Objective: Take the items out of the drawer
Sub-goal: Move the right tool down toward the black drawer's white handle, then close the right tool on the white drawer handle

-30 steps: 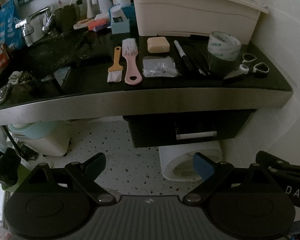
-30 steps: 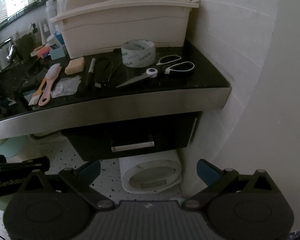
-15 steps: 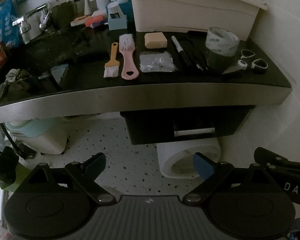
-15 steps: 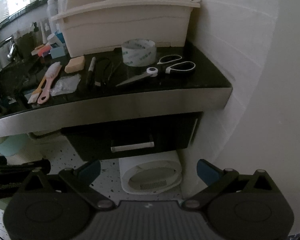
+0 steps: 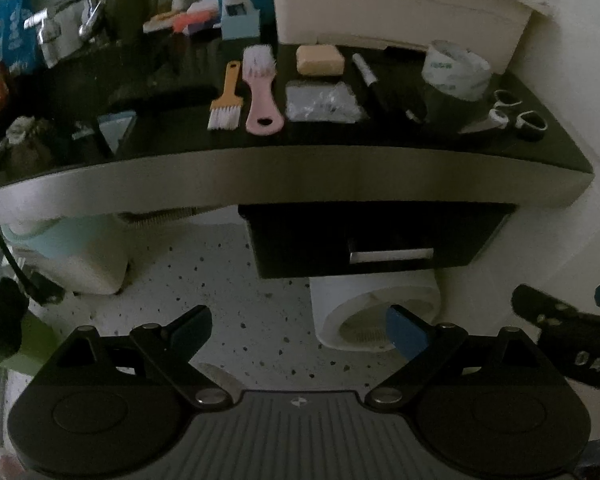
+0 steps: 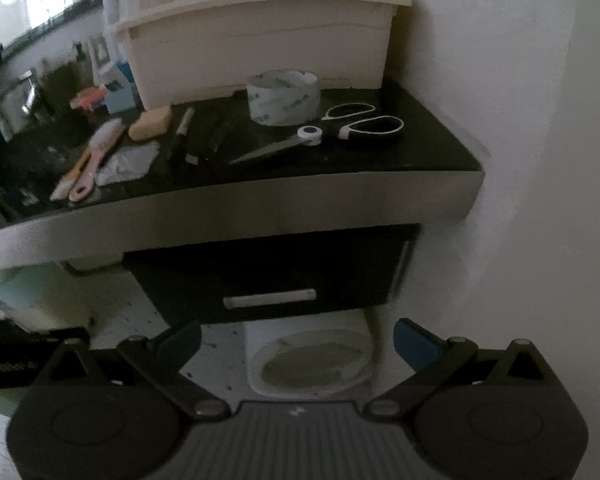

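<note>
Both tools hung low in their frames with jaws spread wide, empty: the left gripper [image 5: 298, 330] and the right gripper [image 6: 296, 338] over speckled floor. Above each, mid-frame, the dark drawer [image 5: 374, 240] sat shut under the steel counter edge [image 5: 284, 176], its pale handle [image 6: 270, 298] facing out. Only the left view showed the faucet [image 5: 56, 28]; the right view showed the scissors [image 6: 340, 130] whole.

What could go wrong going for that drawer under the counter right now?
The drawer looks shut, and its handle is a slim bar in deep shadow, so an open right gripper might miss it. The scissors lie near the counter edge above and a bump could knock them off.
</note>
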